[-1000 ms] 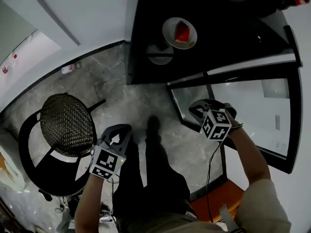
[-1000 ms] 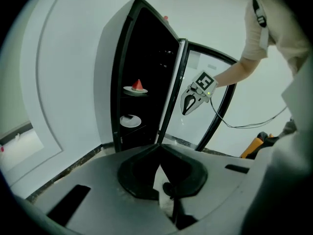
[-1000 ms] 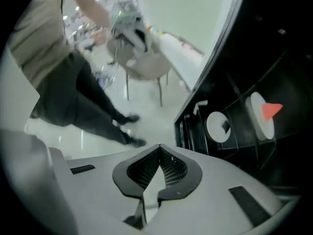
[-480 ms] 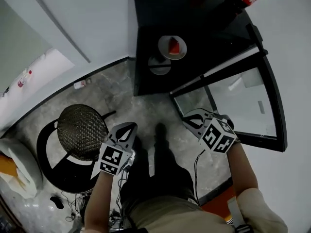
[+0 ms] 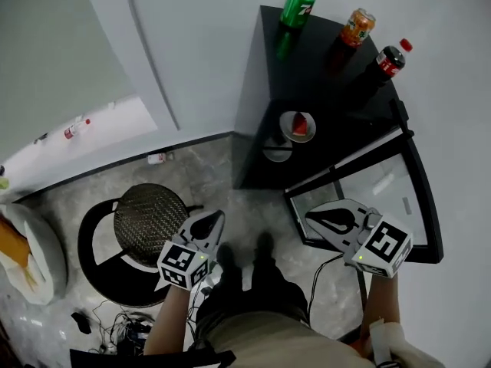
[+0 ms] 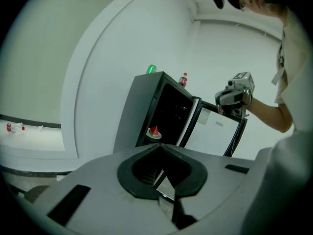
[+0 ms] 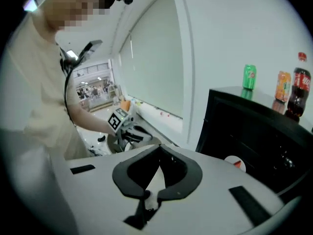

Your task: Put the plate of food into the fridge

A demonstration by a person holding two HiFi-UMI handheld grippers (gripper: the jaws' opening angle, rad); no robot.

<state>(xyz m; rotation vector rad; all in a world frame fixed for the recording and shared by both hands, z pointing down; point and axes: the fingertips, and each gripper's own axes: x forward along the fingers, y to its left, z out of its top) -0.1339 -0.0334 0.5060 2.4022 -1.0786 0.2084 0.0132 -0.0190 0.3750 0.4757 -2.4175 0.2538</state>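
Evidently empty, jaws pressed together, the left gripper [image 6: 159,146] and right gripper [image 7: 159,147] stand off from the fridge [image 5: 322,64], likely because the plate of food [image 5: 297,126] already sits inside it at one o'clock, door [image 5: 383,190] open. Head view shows a chair [image 5: 146,219] at nine o'clock; left gripper view omits it.

Fridge [image 5: 265,83] casing was glossy black; its door [image 5: 383,194] held a smooth glass pane in a black frame. Floor [image 5: 215,179] looked like polished grey marbled stone. Chair seat [image 5: 149,217] was dark woven mesh. Plate [image 5: 286,133] was smooth and white. Left claw [image 5: 220,215] and right claw [image 5: 309,216] had matt grey plastic shells.
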